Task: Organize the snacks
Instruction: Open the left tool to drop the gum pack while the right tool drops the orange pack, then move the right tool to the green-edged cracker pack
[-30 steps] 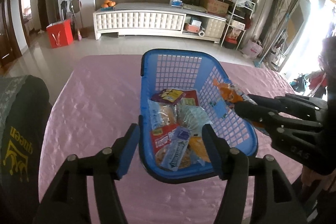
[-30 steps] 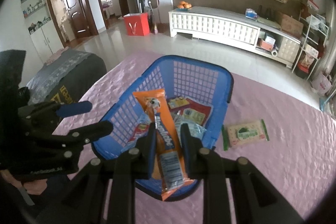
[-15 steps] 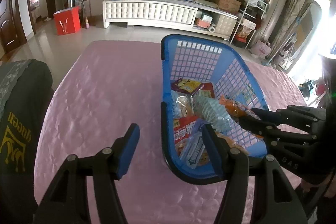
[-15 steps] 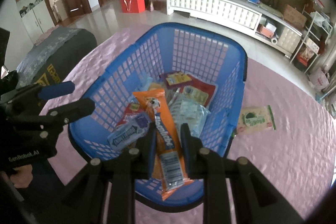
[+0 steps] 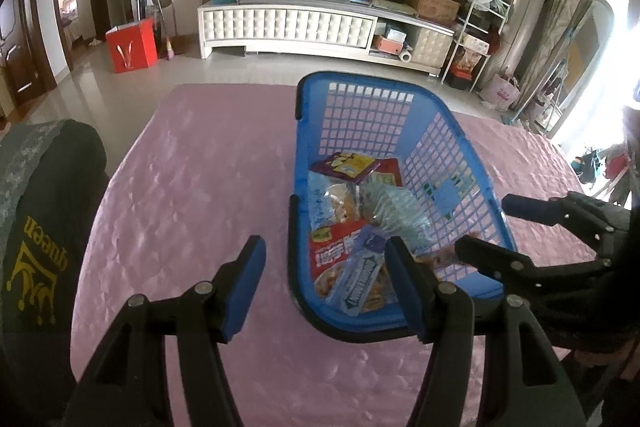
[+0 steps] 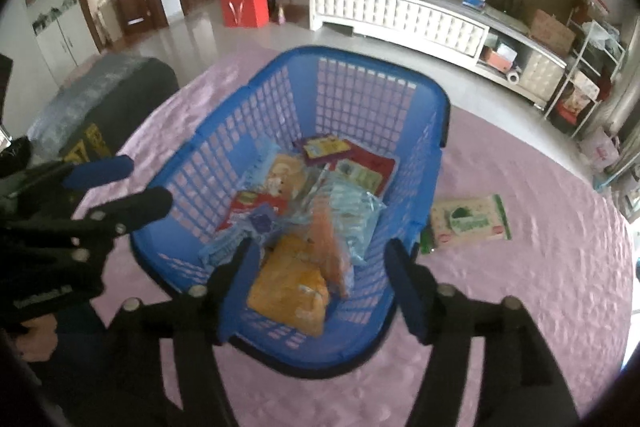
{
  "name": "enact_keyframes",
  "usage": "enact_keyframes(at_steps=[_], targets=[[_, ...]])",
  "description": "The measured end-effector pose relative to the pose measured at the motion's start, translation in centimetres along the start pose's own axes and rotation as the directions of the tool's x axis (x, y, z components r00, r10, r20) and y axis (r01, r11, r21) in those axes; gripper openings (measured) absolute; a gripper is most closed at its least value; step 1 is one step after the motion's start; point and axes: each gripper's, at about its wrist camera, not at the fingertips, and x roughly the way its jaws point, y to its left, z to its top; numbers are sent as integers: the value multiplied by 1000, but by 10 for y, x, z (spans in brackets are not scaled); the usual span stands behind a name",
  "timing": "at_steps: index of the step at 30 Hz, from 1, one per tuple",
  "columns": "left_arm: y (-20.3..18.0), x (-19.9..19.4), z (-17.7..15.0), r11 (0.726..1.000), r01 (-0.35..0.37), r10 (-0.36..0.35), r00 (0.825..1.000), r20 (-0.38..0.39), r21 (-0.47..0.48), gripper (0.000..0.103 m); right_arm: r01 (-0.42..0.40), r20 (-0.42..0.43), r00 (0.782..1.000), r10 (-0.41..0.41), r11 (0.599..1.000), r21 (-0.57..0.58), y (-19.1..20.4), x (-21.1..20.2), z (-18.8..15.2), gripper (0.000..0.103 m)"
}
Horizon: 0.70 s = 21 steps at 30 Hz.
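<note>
A blue plastic basket (image 5: pixel 400 99) (image 6: pixel 360 67) stands on the pink tablecloth and holds several snack packets. An orange snack bar (image 6: pixel 328 247) lies in it on top of the other packets, free of the fingers. My right gripper (image 6: pixel 320 267) is open and empty over the basket's near end; it also shows in the left wrist view (image 5: pixel 492 231) at the basket's right wall. My left gripper (image 5: pixel 324 279) is open and empty at the basket's near left corner. A green-and-white packet (image 6: pixel 468 223) lies on the cloth to the right of the basket.
The pink tablecloth (image 5: pixel 192 187) covers the table. A dark chair back with yellow lettering (image 5: pixel 36 247) stands at the table's left side. A white cabinet (image 5: pixel 304 23) and a red box (image 5: pixel 132 45) stand on the floor beyond.
My right gripper has opened and let the orange snack bar drop into the basket. My left gripper has shifted left, so the basket sits further right in its view.
</note>
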Motion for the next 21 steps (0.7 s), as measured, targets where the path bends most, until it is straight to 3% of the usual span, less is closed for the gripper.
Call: enact_keyframes(at_steps=[16, 17, 20, 21], targets=[[-61, -10, 52, 988, -5, -1, 999, 39, 156, 60, 0, 95, 995, -9, 996, 89, -77, -51, 19, 92], [-65, -9, 57, 985, -5, -2, 999, 38, 170, 61, 2, 94, 995, -11, 995, 98, -82, -52, 21, 93], [-73, -3, 70, 981, -33, 28, 999, 27, 190, 78, 14, 83, 996, -25, 992, 129, -99, -51, 28, 95], [-75, 0, 73, 981, -36, 32, 999, 22, 192, 78, 16, 75, 997, -26, 989, 144, -105, -49, 30, 95]])
